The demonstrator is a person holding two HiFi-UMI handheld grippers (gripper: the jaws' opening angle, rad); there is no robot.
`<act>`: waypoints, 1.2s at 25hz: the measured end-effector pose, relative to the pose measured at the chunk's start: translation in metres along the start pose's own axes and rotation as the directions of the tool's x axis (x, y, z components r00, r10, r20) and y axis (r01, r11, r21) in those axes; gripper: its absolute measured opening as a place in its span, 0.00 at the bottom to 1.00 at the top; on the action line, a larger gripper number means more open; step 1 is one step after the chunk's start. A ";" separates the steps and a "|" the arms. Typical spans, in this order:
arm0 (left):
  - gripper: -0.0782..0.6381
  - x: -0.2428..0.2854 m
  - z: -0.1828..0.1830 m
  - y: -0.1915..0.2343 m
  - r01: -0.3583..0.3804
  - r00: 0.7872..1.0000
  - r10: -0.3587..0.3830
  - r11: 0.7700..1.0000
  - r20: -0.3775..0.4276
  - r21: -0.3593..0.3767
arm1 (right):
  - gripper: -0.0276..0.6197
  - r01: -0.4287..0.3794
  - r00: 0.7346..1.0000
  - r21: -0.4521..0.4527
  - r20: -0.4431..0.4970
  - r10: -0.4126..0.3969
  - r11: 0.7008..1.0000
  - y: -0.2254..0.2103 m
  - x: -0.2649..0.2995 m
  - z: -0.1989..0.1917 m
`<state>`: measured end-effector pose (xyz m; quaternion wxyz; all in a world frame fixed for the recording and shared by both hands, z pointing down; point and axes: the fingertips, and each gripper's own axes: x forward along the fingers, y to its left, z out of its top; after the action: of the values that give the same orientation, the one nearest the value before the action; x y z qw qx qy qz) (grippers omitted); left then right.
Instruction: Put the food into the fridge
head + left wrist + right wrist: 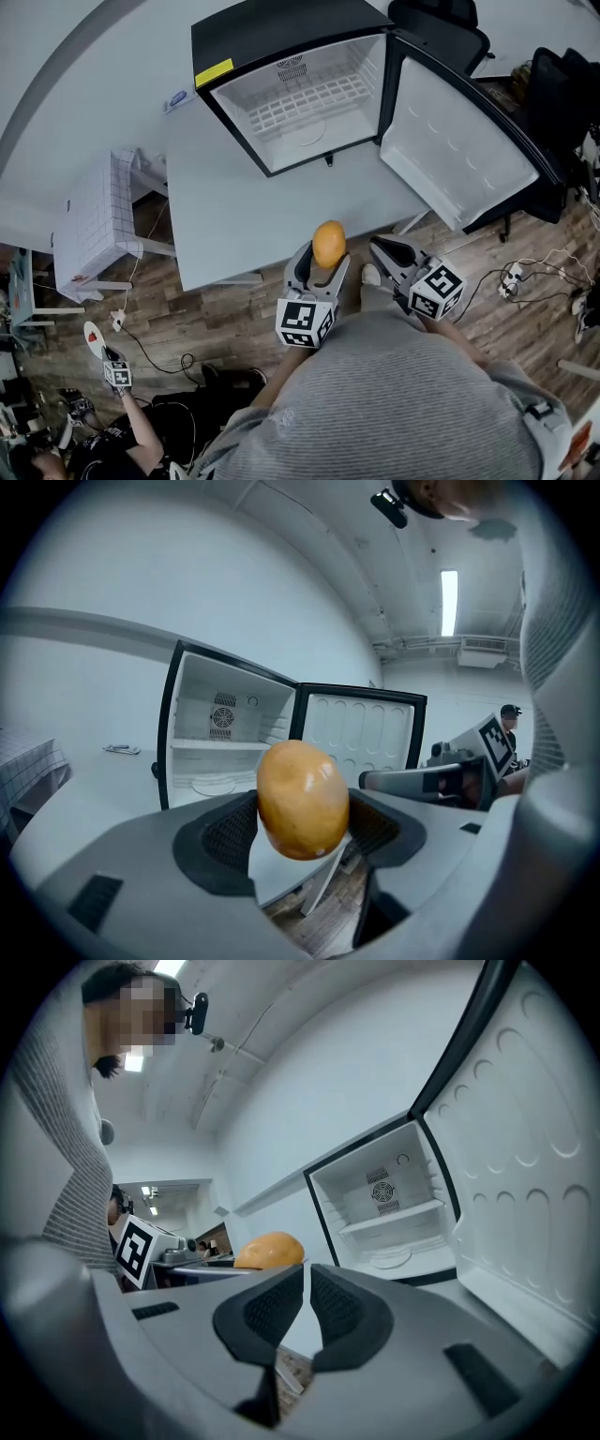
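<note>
A small black fridge [300, 103] lies on the grey table [234, 206] with its door [459, 150] swung wide to the right; its white inside holds only a wire shelf. My left gripper [326, 255] is shut on a smooth yellow-orange fruit [328, 242], held just off the table's near edge. In the left gripper view the fruit [302, 799] sits between the pads, with the fridge [225, 733] straight ahead. My right gripper [380, 246] is beside it on the right, shut with nothing in it [307, 1302]; the fruit [269, 1249] shows to its left.
A white grid-patterned box [94, 220] stands left of the table. A black chair [441, 23] is behind the fridge door. Cables and a power strip [511, 277] lie on the wooden floor at right. Another person [112, 441] crouches at lower left.
</note>
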<state>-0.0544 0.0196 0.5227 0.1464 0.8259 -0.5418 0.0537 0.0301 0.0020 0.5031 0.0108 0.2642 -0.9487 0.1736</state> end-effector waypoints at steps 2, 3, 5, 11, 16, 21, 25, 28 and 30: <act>0.54 0.011 0.008 0.003 -0.011 1.000 0.011 1.000 0.003 0.001 | 0.06 -0.007 1.000 0.005 0.002 0.007 1.000 -0.012 0.005 0.007; 0.54 0.017 0.012 0.005 -0.017 1.000 0.017 1.000 0.003 0.002 | 0.06 -0.013 1.000 0.006 0.005 0.013 1.000 -0.018 0.008 0.011; 0.54 0.028 0.020 0.007 -0.028 1.000 0.028 1.000 0.005 0.005 | 0.06 -0.025 1.000 0.003 0.007 0.025 1.000 -0.029 0.013 0.021; 0.54 0.064 0.039 0.014 -0.070 0.997 0.070 0.997 0.015 0.011 | 0.06 -0.080 0.997 -0.001 0.004 0.080 0.997 -0.062 0.028 0.043; 0.54 0.094 0.054 0.021 -0.107 0.994 0.107 0.994 0.020 0.008 | 0.06 -0.133 0.991 -0.011 -0.024 0.133 0.991 -0.082 0.040 0.057; 0.54 0.116 0.061 0.027 -0.126 0.991 0.126 0.992 0.038 0.002 | 0.06 -0.175 0.984 -0.019 -0.045 0.174 0.984 -0.098 0.053 0.057; 0.54 0.123 0.058 0.035 -0.123 0.992 0.123 0.992 0.025 -0.002 | 0.06 -0.178 0.983 -0.025 -0.055 0.176 0.984 -0.104 0.062 0.059; 0.54 0.128 0.062 0.042 -0.115 0.993 0.115 0.993 0.029 0.000 | 0.06 -0.166 0.985 -0.025 -0.057 0.164 0.986 -0.109 0.070 0.061; 0.54 0.129 0.063 0.047 -0.102 0.994 0.102 0.995 0.025 -0.002 | 0.06 -0.155 0.987 -0.031 -0.054 0.153 0.987 -0.109 0.077 0.065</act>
<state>-0.0493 -0.1305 0.5029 0.1370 0.7976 -0.5852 0.0506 0.0235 -0.1455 0.4857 0.0263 0.1851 -0.9686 0.1637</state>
